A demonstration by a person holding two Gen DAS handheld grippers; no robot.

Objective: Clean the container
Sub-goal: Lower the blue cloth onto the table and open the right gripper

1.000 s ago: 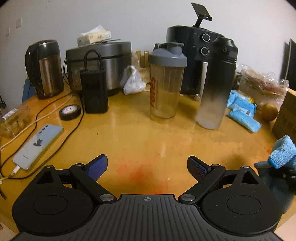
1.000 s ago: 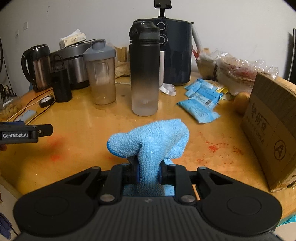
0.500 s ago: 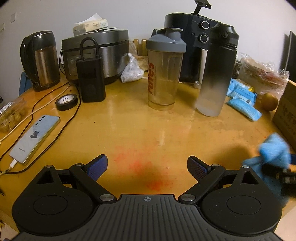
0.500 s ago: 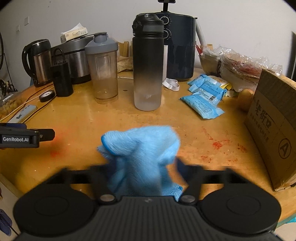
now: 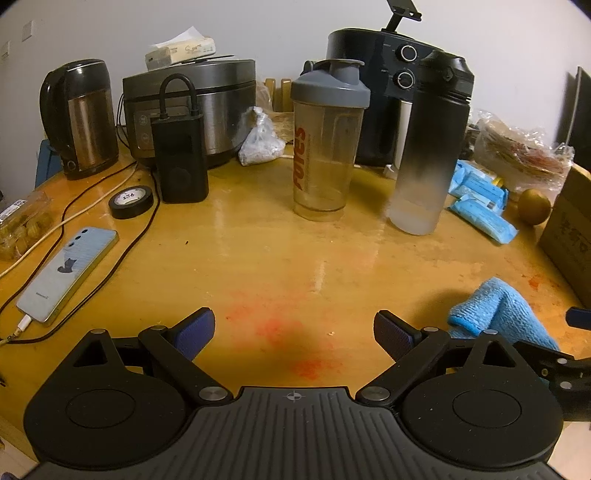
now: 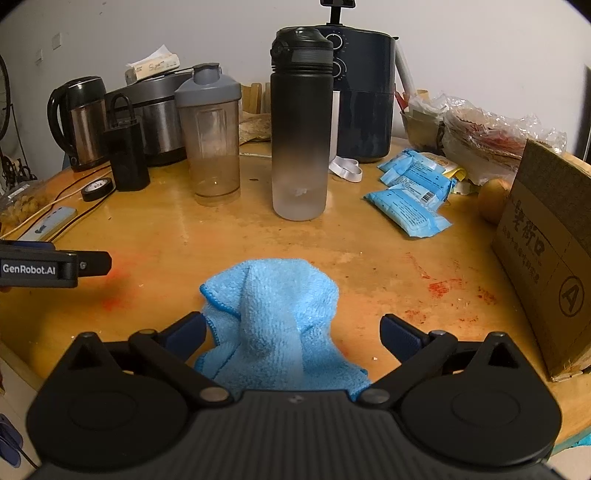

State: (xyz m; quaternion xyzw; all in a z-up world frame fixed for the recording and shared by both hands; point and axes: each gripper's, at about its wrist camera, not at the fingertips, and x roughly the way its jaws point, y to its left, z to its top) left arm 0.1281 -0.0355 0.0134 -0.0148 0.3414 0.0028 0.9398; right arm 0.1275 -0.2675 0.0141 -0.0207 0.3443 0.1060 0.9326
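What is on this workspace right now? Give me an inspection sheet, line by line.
Surface: round wooden table, glossy, with red smears.
Job's things: shaker bottle and black-to-clear water bottle, both upright with lids on; blue cloth heaped on the table.
Clutter: kettle, rice cooker, air fryer, tape roll, phone, blue packets, cardboard box.
Grippers: left gripper open, nothing between its fingers; right gripper opening, the cloth between its jaws, pads clear of it.
Cables: charging cable runs to the phone.
Surroundings: plain wall.
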